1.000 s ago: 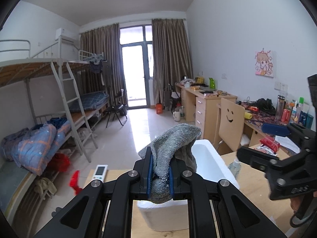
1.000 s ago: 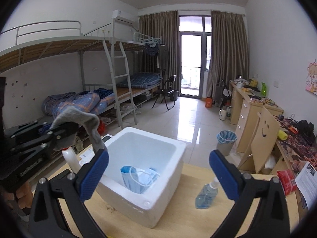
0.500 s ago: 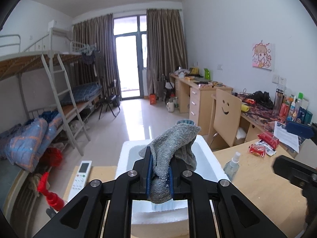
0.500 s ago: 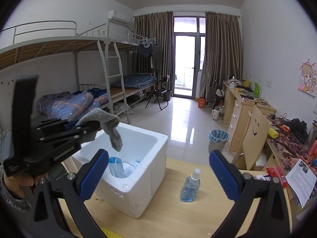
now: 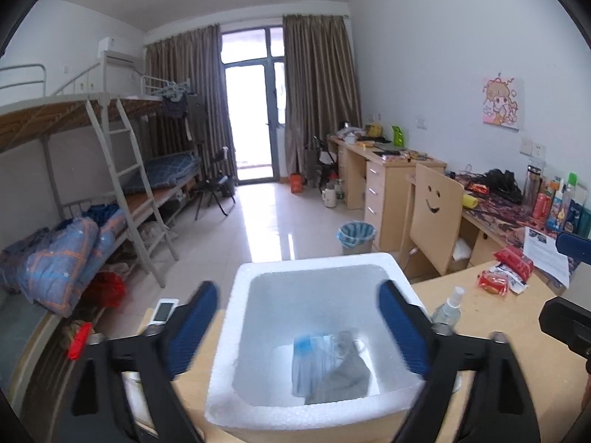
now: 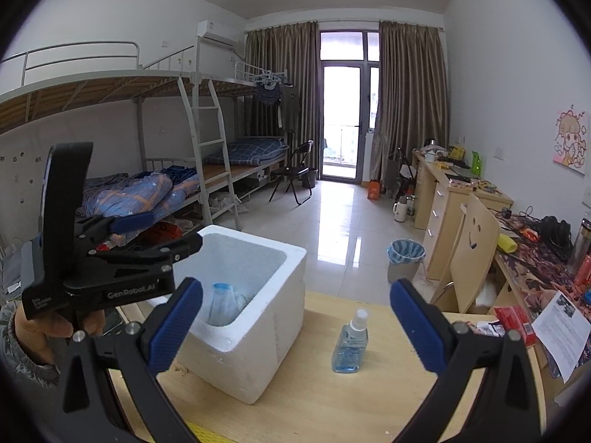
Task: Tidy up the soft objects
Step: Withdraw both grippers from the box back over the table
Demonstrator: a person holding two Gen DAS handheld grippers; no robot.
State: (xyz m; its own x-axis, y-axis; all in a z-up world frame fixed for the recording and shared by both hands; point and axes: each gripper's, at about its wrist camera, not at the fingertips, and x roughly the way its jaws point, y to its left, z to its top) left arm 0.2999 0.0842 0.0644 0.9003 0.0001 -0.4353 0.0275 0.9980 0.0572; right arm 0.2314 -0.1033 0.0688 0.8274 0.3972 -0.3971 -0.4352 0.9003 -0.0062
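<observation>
Releasing step: left tongs (image 5: 295, 313) are opening above the white foam box (image 5: 314, 269); nothing sits between the blue pads (image 5: 192, 317), which appear motion-blurred.
Task item: grey sock (image 5: 343, 376) lies on the box floor, against the near wall, beside a pale blue face mask (image 5: 308, 347). Both are inside the box, touching or overlapping.
Right tongs: right tongs (image 6: 295, 325) stand wide apart and empty, pointing across the worktop (image 6: 332, 398) at the box's right side and a spray bottle (image 6: 349, 343).
Step in hand: judged as the deposit of one soft item, with release just completing.
Next move: judged to call for lifting the left tongs clear of the box rim, then locating another soft item. No further loose soft item shows on the worktop in either view.
Edges: the box walls are thick and the rim lies close under the left pads; a straight upward withdrawal avoids nudging the light foam.
Open room: bare worktop lies in front of and to the right of the box. The spray bottle stands near the box's right side; snack packets (image 5: 506, 269) and a printed sheet (image 6: 561, 332) occupy the far right.
Left margin: a remote control (image 5: 164, 310) lies just beside the box, near the worktop edge.
Hazard: sweeping sideways risks tipping the bottle.
</observation>
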